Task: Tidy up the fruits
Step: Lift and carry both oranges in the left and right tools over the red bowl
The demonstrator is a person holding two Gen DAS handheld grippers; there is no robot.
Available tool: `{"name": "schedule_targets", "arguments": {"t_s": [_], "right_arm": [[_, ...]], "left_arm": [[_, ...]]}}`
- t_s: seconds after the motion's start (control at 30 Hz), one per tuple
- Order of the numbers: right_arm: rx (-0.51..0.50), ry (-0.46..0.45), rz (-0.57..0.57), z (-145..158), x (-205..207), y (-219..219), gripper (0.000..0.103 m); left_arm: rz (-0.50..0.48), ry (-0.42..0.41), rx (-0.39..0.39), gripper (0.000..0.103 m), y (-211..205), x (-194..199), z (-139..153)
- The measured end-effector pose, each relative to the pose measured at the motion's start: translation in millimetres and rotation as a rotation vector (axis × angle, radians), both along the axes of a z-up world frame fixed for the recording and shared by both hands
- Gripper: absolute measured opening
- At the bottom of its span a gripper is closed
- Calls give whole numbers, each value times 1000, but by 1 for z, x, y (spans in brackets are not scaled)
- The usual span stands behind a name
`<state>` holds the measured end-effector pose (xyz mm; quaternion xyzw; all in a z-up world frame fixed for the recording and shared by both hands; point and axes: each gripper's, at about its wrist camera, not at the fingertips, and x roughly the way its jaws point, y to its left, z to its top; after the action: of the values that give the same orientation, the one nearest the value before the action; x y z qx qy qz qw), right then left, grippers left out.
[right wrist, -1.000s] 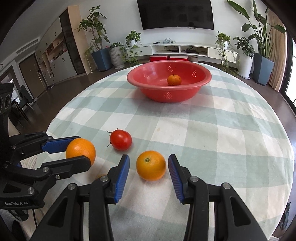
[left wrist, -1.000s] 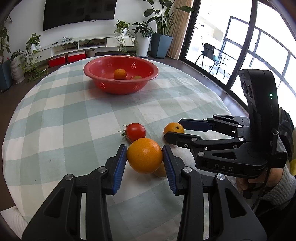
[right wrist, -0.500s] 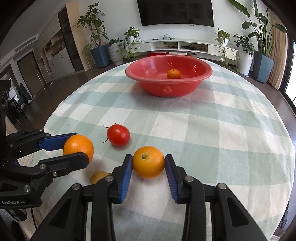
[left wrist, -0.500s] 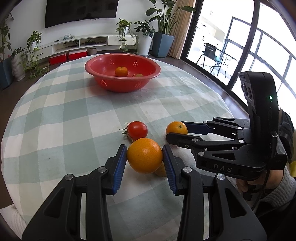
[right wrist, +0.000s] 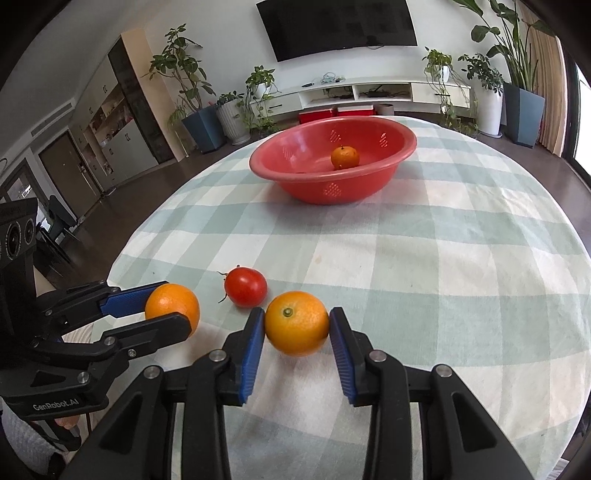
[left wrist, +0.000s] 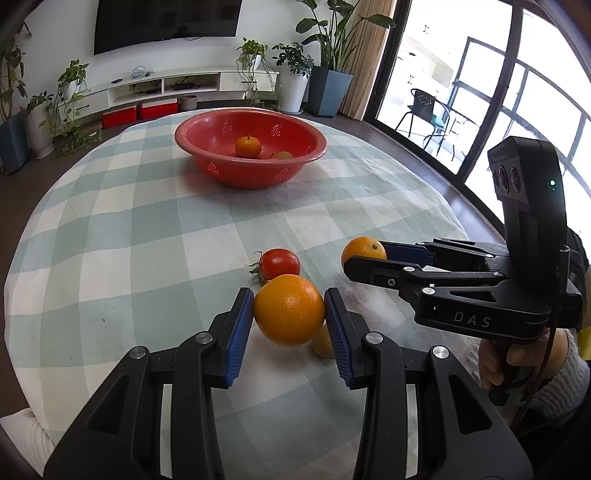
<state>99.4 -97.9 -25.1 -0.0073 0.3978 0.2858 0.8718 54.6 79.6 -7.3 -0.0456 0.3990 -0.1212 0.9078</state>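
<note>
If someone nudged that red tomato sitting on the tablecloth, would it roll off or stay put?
The tomato looks round and smooth, so it would probably roll a little. Its green stem sticks out sideways, which might stop it early. The checked cloth looks soft, so it likely would not travel far.

Glossy plastic bowl [left wrist: 207,138], cloth tablecloth [left wrist: 147,236]

A home living room: a wall-mounted television [right wrist: 338,27] at the top, a low white media shelf [right wrist: 373,92] beneath it, potted houseplants [left wrist: 325,55] along the wall, and a checked tablecloth [right wrist: 443,258] filling the foreground.
</note>
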Motion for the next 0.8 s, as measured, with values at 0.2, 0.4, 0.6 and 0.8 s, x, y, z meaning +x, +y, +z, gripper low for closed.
{"name": "schedule_targets", "arguments": {"t_s": [0.2,0.4,0.6,0.8], "right_arm": [[40,14,-7,4,3,-5,39],[54,12,-9,9,6,-7,39],[55,1,-7,16,10,-8,39],[54,-5,-9,21,17,-9,39]], "left_arm": [[2,0,0,37,0,2,1],[-1,-10,7,37,-1,8,8],[-4,-22,13,37,-1,15,14],[-6,-22,10,37,-1,20,16]]}}
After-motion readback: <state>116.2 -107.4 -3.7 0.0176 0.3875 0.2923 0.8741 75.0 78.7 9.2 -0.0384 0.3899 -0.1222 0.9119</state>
